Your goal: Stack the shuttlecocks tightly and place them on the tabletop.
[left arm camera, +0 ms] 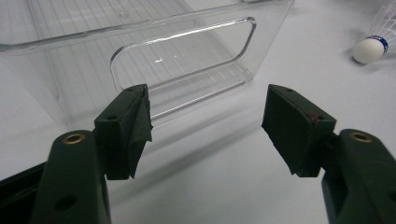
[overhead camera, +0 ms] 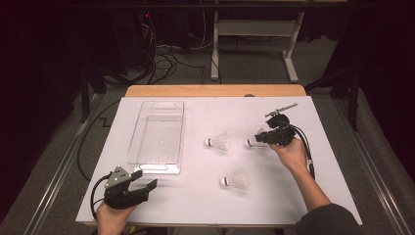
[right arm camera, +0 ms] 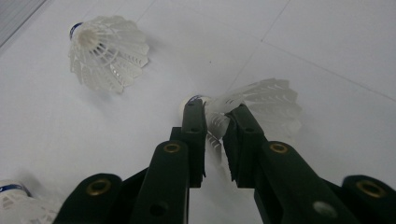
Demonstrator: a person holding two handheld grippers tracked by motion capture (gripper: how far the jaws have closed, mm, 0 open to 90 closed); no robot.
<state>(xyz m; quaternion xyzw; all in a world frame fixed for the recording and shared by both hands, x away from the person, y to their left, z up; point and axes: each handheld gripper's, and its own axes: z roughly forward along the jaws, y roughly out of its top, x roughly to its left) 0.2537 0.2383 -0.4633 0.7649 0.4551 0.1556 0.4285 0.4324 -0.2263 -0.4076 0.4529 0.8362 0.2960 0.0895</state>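
White tabletop (overhead camera: 195, 205): clear bin (overhead camera: 157, 134) empty at 9 o'clock; your right gripper (right arm camera: 215, 122) pinches one shuttlecock (right arm camera: 261, 105); left gripper (left arm camera: 205, 121) gapes; three remain.

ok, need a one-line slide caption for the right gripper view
Right gripper pinching the feather skirt of a white feathered shuttlecock on the white table; a second white shuttlecock lies beyond.

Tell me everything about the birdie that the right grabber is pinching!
The shuttlecock is white, with a feathery-looking skirt and a rounded white cork nose ringed by a blue band. It lies on its side on the white table, near the far right. The right gripper pinches its skirt between the black jaws. Nothing else touches it.
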